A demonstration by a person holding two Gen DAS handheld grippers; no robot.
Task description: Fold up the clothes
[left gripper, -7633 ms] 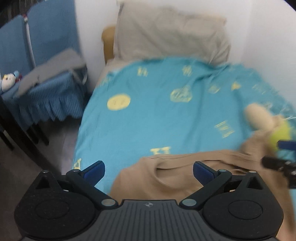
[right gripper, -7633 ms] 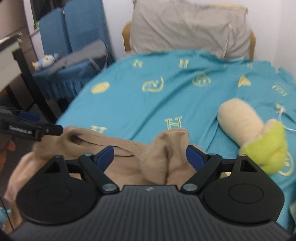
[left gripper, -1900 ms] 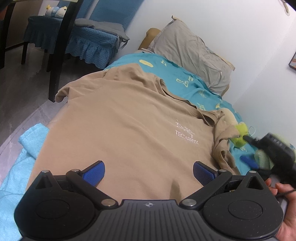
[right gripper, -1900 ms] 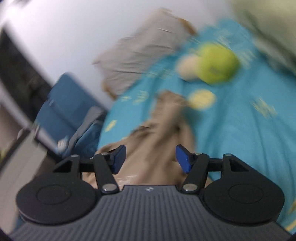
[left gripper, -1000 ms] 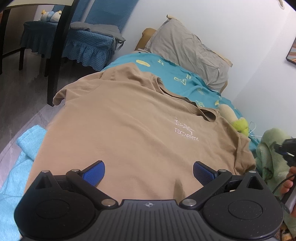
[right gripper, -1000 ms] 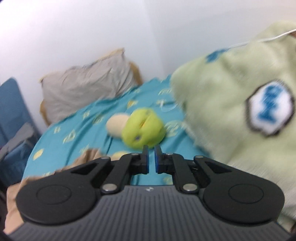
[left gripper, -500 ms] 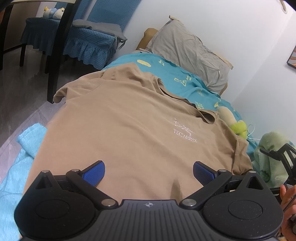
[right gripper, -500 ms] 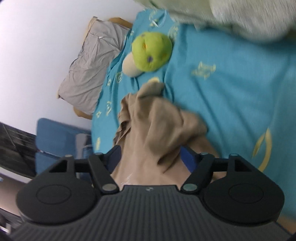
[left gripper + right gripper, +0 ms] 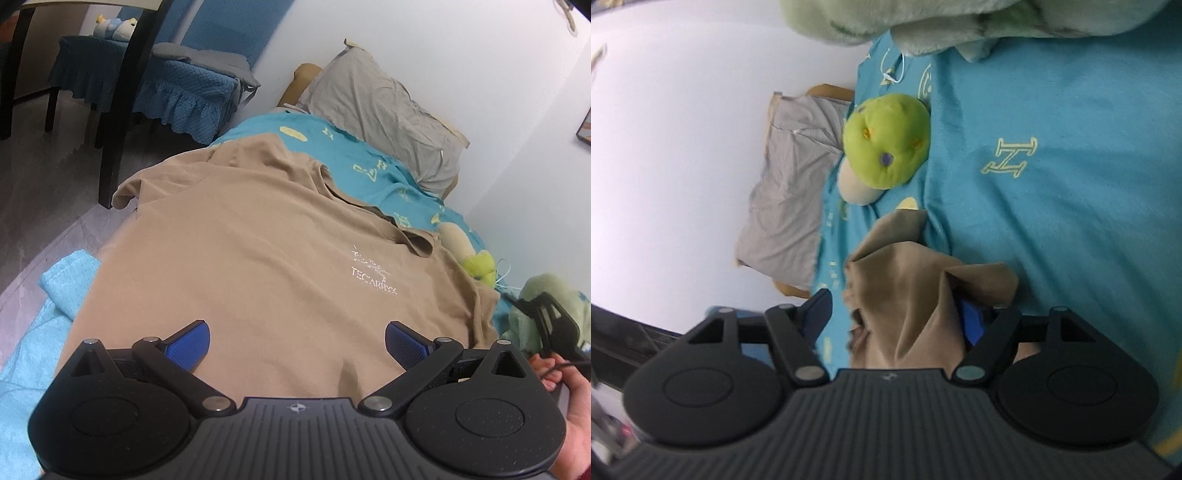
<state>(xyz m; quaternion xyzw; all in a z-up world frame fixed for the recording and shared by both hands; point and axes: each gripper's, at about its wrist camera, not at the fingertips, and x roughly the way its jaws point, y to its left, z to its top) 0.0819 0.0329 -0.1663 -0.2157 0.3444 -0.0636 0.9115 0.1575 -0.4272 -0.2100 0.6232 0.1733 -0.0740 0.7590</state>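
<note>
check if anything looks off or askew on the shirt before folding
Yes. The tan shirt lies mostly flat, but its right sleeve is bunched into a crumpled peak instead of spread out. The right gripper straddles that bunch, jaws closing around it. The left gripper is open above the hem.

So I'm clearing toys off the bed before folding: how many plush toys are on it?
2 on the blanket: a bright green and cream plush beside the tan T-shirt's sleeve, and a pale green plush by the wall. Others may be hidden.
</note>
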